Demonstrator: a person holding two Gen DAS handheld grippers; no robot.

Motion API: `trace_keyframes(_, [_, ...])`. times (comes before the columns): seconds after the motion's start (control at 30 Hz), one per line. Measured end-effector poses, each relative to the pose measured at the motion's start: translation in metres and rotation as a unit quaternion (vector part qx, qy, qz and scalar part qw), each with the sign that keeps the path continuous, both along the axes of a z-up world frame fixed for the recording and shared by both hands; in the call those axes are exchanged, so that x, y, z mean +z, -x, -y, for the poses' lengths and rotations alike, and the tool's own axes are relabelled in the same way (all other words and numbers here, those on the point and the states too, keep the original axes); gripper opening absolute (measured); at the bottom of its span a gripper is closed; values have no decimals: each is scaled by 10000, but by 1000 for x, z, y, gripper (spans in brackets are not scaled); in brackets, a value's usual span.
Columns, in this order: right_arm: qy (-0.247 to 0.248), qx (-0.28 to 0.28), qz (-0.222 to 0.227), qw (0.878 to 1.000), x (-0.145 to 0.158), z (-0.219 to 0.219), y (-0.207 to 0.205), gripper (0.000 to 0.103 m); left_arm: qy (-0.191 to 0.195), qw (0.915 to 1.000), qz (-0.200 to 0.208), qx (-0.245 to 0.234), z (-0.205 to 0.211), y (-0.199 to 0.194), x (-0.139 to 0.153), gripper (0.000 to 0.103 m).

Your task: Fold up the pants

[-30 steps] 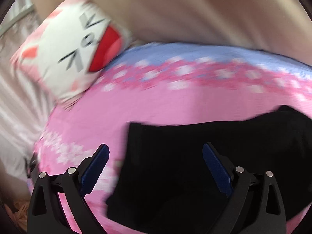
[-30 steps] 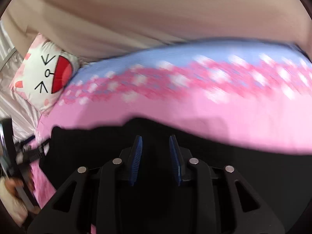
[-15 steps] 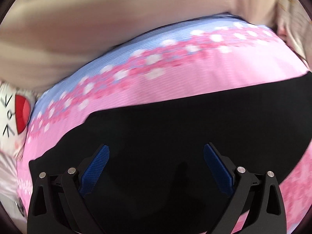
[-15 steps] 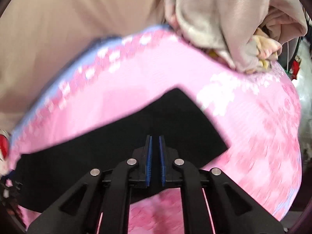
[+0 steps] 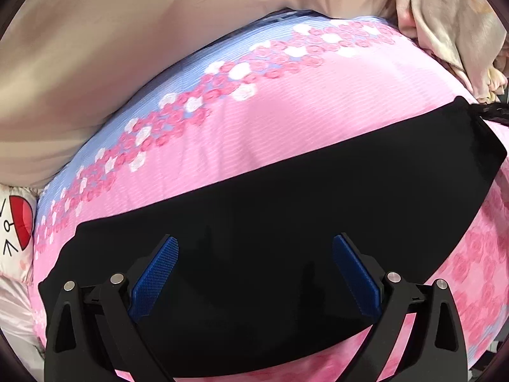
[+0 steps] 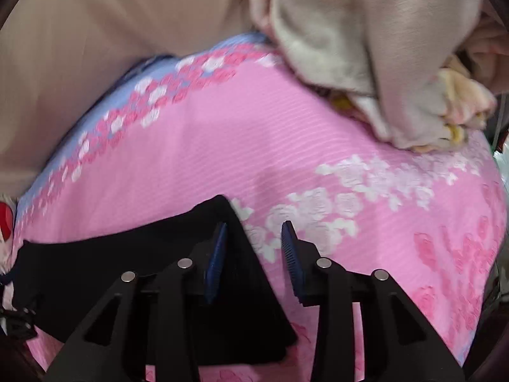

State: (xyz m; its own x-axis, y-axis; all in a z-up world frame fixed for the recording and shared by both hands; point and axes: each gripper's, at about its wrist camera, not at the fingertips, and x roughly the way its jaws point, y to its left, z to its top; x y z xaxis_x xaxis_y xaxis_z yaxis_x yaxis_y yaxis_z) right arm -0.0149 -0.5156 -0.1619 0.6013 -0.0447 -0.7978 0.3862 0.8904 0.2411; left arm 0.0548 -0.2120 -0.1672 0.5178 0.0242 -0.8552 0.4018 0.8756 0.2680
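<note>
1. Shifted since a second ago, both views: then, the cartoon-face pillow filled the upper left of the left wrist view; now only a sliver of that pillow [image 5: 17, 222] shows at the far left edge, and a heap of beige cloth [image 5: 445, 31] has come in at upper right.
2. Stretched out now across the pink flowered bedspread [image 5: 286, 121]: the black pants [image 5: 286, 222], lying flat as one long dark band from lower left to upper right in the left wrist view, where a second ago only a bunched end showed.
3. Half a second ago, right claw pinched nearly closed over the black fabric; since then, jaws have just been opening.
4. Right gripper [image 6: 254, 248]: blue pads now parted by a moderate gap, hanging over the right-hand end of the pants [image 6: 143, 270]. The fabric's slanted edge runs through the gap near the left pad, with bedspread [image 6: 222, 146] showing in the rest of it. No pinch visible; contact between the left pad and the cloth cannot be told.
5. Left gripper [image 5: 254, 270]: spread wide, as in both earlier frames, pads well apart above the middle of the pants, nothing clamped between them.
6. Beyond the bedspread's blue border, a tan wall or sheet [image 5: 127, 47]; the beige cloth heap [image 6: 366, 47] rests on the bed's far right corner.
</note>
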Motion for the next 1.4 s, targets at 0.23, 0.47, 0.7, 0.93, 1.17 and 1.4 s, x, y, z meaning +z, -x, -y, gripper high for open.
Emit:
trace_keyframes(0.23, [223, 135, -10, 9997, 14, -11, 46, 57, 98, 9998, -136, 147, 27, -2, 0, 96])
trace_keyframes(0.47, [-300, 7, -85, 9995, -12, 16, 55, 60, 97, 9994, -51, 327, 25, 3, 5, 96])
trace_keyframes(0.7, [-670, 346, -82, 9971, -40, 19, 31, 62, -46, 9973, -2, 734, -7, 7, 11, 96])
trace_keyframes(0.93, [-444, 715, -125, 9964, -42, 1, 27, 38, -178, 9954, 1, 942, -33, 14, 12, 96])
trace_keyframes(1.17, [-1272, 571, 190, 9900, -50, 22, 37, 38, -154, 9949, 24, 998, -49, 16, 18, 96])
trace_keyframes(1.4, [-1601, 469, 111, 9859, -50, 19, 34, 20, -117, 9924, -54, 1224, -78, 16, 17, 96])
